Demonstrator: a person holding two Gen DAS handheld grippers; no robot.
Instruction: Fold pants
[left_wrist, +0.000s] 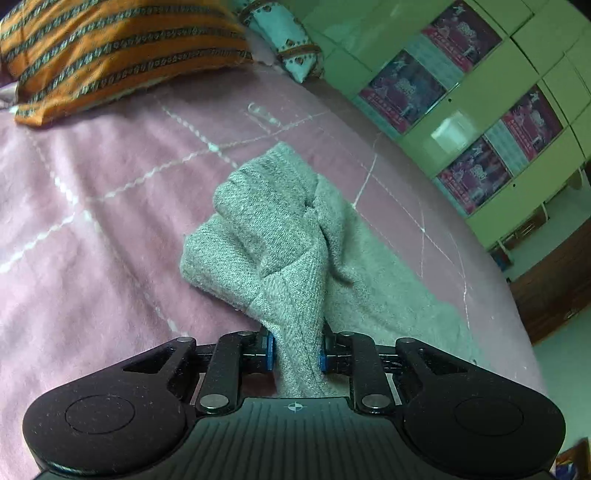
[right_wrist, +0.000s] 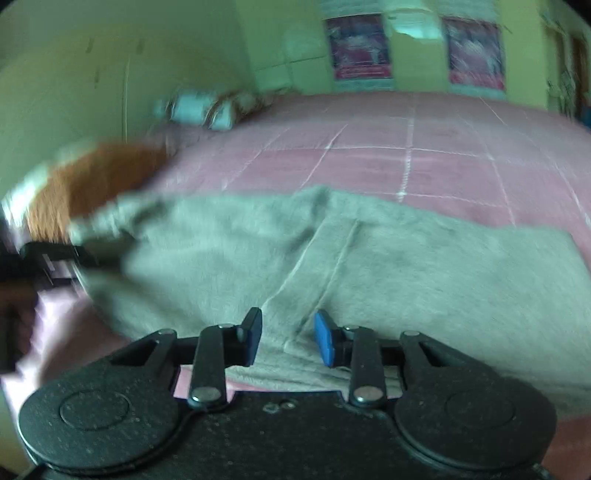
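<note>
Grey knit pants (left_wrist: 273, 236) lie on a pink bedspread (left_wrist: 92, 221). My left gripper (left_wrist: 296, 350) is shut on a bunched fold of the pants and lifts it, with the cloth hanging back down to the bed. In the right wrist view the pants (right_wrist: 369, 258) spread wide across the bed, with a seam running down toward my right gripper (right_wrist: 288, 341). The right gripper is open, its blue pads either side of the pants' near edge. The left gripper (right_wrist: 55, 258) shows blurred at the far left, holding the pants' end.
An orange striped pillow (left_wrist: 110, 51) and a white patterned pillow (left_wrist: 291, 40) lie at the head of the bed. Green cupboards with posters (left_wrist: 461, 92) stand along the bed's right side. A brown wooden cabinet (left_wrist: 554, 280) stands past the bed's edge.
</note>
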